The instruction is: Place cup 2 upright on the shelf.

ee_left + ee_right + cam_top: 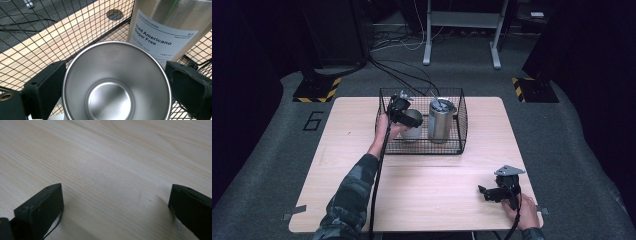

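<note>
Left gripper [400,111]: jaws spread wide, one on each side of the cup [117,82]; contact with the wall cannot be told, so grip unconfirmed. Cup stands upright in the basket [459,131], left part, mouth facing up at the gripper's camera, long axis vertical. Tumbler [441,120] just beside it to the right. Right gripper [498,192]: wide open, empty, low over the table [125,157], well apart from the basket. Left hand is the nearer.

Steel cup [116,82]: plain silver, brushed sheen. Tall tumbler [172,22]: silver, white label, black print. Basket [460,125]: black wire grid. Bench [432,175]: pale wood grain. Both claws black. Sleeve [352,195]: dark camouflage. Floor [272,150]: grey carpet
</note>
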{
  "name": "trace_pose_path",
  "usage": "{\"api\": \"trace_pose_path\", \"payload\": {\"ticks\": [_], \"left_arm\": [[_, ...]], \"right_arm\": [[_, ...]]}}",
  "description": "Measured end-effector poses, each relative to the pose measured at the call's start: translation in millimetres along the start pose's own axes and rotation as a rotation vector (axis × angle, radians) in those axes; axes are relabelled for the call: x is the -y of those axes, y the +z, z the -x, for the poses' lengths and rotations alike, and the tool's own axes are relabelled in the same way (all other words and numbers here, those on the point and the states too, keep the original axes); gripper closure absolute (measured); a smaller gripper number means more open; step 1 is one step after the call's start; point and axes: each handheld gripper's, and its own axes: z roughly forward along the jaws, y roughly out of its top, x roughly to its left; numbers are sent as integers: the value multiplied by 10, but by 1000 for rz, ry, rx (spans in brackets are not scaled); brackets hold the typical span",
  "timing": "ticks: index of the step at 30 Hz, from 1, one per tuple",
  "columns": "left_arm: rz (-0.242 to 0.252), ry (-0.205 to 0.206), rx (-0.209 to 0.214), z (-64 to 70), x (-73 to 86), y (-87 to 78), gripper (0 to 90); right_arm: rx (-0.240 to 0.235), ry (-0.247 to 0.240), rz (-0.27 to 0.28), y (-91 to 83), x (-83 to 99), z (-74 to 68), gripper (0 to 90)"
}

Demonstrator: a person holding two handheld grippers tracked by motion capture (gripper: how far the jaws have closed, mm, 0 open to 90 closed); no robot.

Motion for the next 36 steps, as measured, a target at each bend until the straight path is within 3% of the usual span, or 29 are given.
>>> {"api": "trace_pose_path", "payload": {"ticks": [19,36], "left_arm": [[-68,-19,5,-3,49,144,60],[-77,-24,-1,-6,63,152,57]], "right_arm": [[0,4,0,-1,1,-3,0],[0,4,0,-1,1,-3,0]]}}
